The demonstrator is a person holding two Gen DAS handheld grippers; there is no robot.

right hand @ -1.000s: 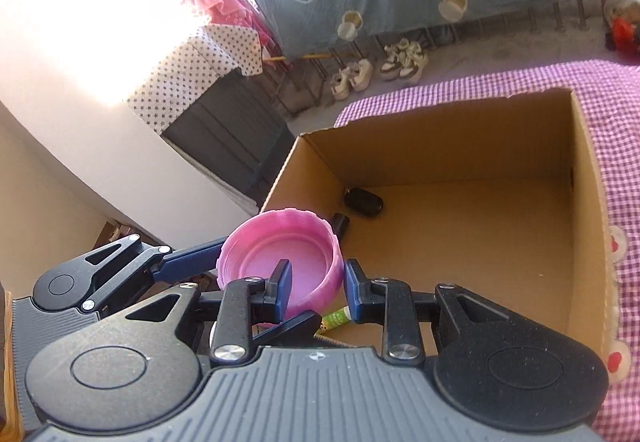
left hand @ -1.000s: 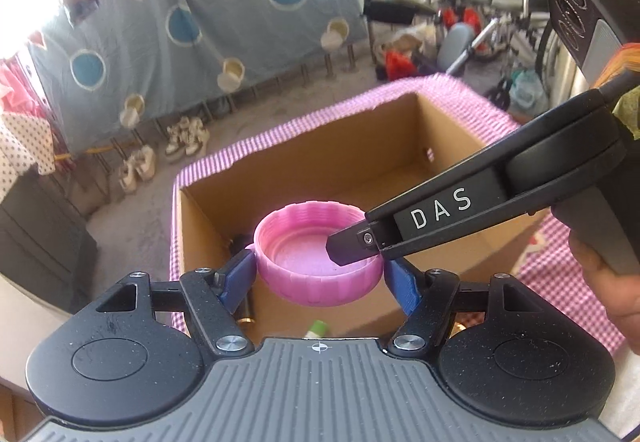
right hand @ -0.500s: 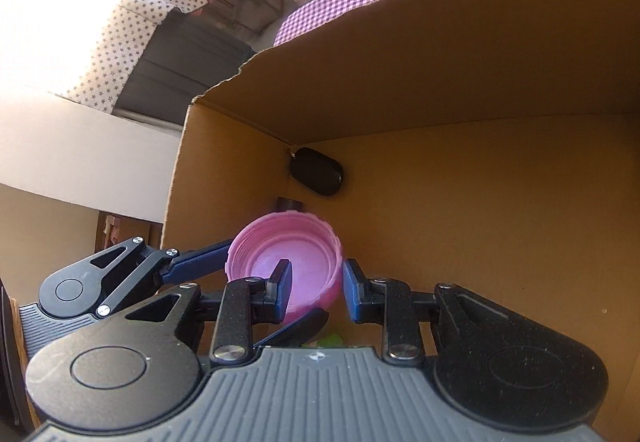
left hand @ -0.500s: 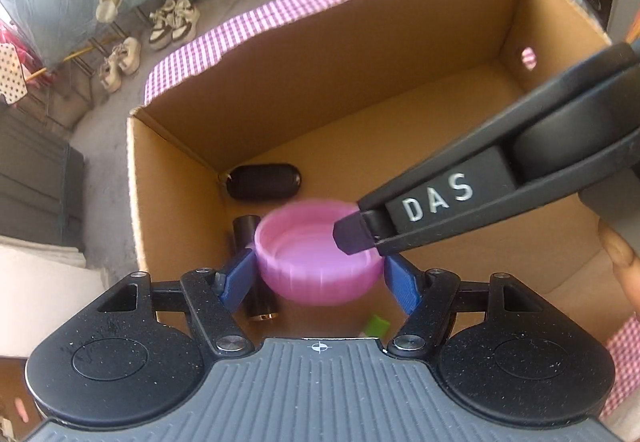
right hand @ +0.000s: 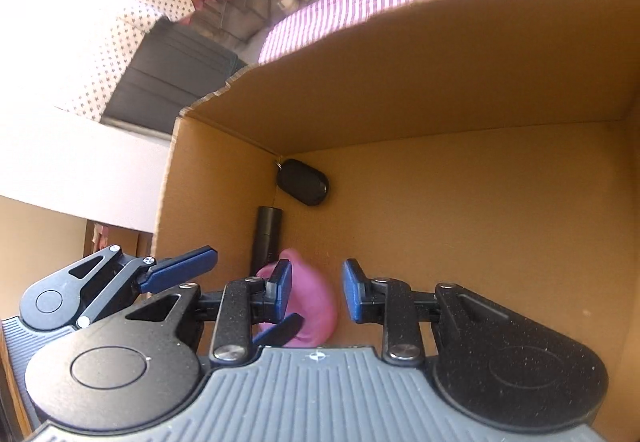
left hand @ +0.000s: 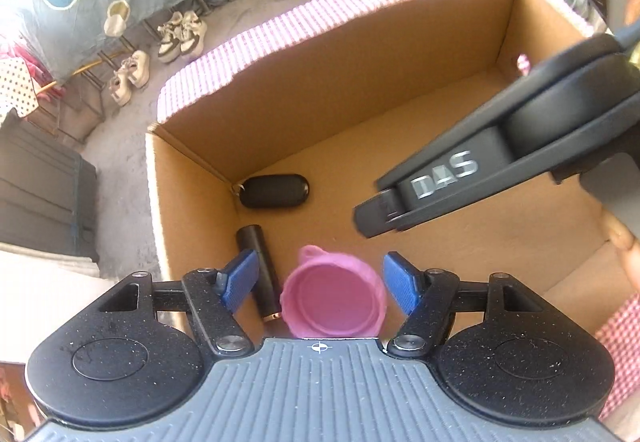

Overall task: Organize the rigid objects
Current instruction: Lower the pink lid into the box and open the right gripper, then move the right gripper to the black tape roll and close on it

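Note:
A pink plastic lid (left hand: 334,298) sits low in the near left of the open cardboard box (left hand: 192,202), blurred and tilted. It is close to a black cylinder (left hand: 256,254). My left gripper (left hand: 320,280) hangs over the lid, open, with a gap between its blue pads (left hand: 240,278) and the rim. In the right wrist view the lid (right hand: 308,306) shows behind my right gripper (right hand: 316,292). That gripper is narrowly open, and its right pad is clear of the lid. A black finger (left hand: 440,186) of the right gripper reaches in from the right.
A black key fob (left hand: 276,190) lies in the box's far left corner, beside the cylinder (right hand: 268,234). The box stands on a pink checked cloth (left hand: 320,10). Shoes (left hand: 180,34) and a dark cabinet (left hand: 40,194) are on the floor beyond. A hand (left hand: 624,242) shows at the right edge.
Both grippers tipped down into the box. The lid, held between the left pads earlier, now sits lower and free of them. The right gripper's finger has drawn back off the lid.

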